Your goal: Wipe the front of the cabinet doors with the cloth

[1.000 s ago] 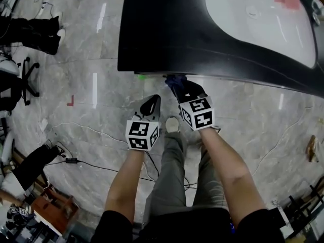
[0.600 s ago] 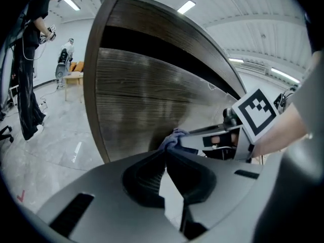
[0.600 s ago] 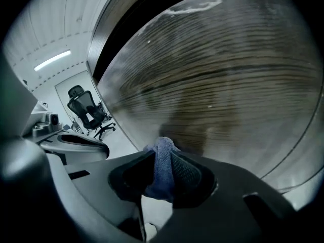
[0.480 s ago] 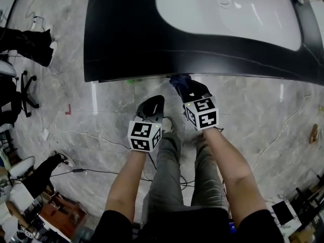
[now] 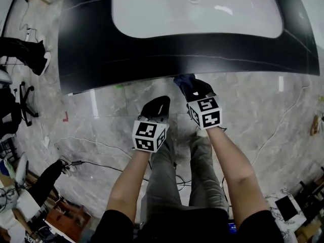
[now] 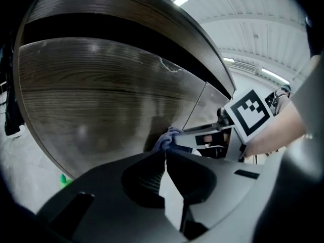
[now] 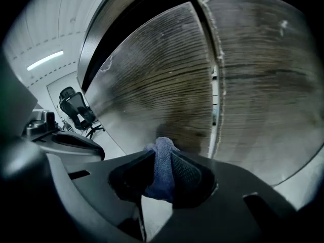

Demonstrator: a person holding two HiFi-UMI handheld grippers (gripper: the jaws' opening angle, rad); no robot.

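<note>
- The person's legs stand on the grey marble floor [image 5: 101, 115], with bare floor to both sides. A thin cable [image 5: 96, 142] trails across it on the left, and an office chair [image 5: 23, 91] sits well off at the left edge.
- Each gripper carries a cube [image 5: 148, 135] printed with black-and-white square patterns. That is the only print I can make out.
- The left gripper [image 5: 163, 101] has its jaws pressed together at the tips with nothing between them. It hangs short of the cabinet, below the front edge of the tabletop [image 5: 126, 49].
- The right gripper [image 5: 185, 86] is clamped on the blue cloth [image 7: 163, 171], which bunches up out of the jaws. The head view shows the cloth [image 5: 183, 79] just under the tabletop's front edge.
- The cloth sits against the wood-grain cabinet door [image 7: 162, 85], just beside the upright gap [image 7: 215, 90] where it meets the next door [image 7: 263, 85]. The left gripper view shows the cloth [image 6: 167, 138] low on that door.
- A small green object [image 6: 63, 178] lies on the floor near the cabinet's lower left corner.
- Farther off, a white sink [image 5: 192, 14] is set into the dark tabletop.
</note>
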